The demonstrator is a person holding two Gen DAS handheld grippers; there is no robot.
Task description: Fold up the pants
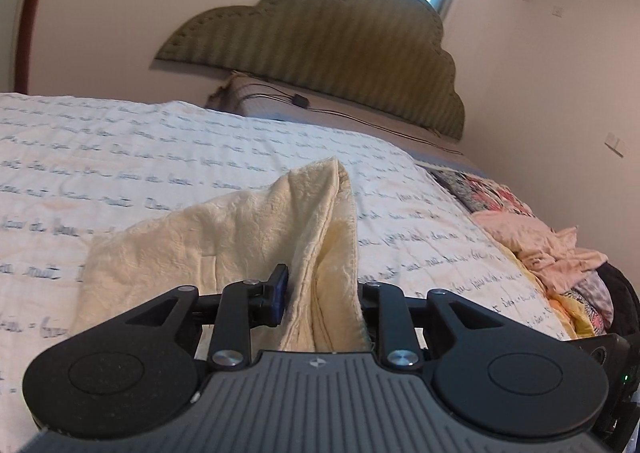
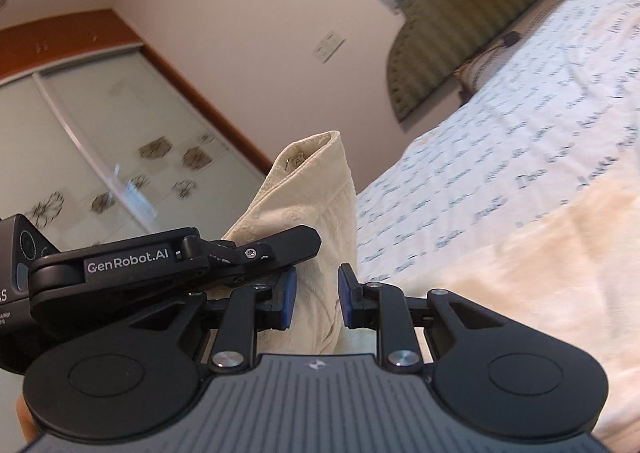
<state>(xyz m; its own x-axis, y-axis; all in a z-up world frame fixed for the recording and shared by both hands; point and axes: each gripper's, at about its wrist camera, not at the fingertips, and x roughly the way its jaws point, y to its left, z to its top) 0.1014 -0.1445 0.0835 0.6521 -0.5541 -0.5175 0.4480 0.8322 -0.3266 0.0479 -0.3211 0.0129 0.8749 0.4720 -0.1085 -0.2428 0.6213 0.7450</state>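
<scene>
Cream textured cotton pants (image 1: 224, 237) lie partly on the bed's white quilt printed with script lines (image 1: 160, 141), with one bunched end lifted between both claws. Left claw (image 1: 320, 293): thick fold of fabric fills the gap; its far pad is buried, so I can't tell if it's really pinching or slackening. Right claw (image 2: 316, 297): pinching a narrower fold near what looks like the waistband, with a small tag inside it. Fabric reads as light, soft, floppy, not slippery; it'll sag between grips, so hold at seam or waistband edges and keep it taut. Readable writing: "GenRobot.AI" on the other claw's arm (image 2: 128, 257). Quilt script is illegible.
</scene>
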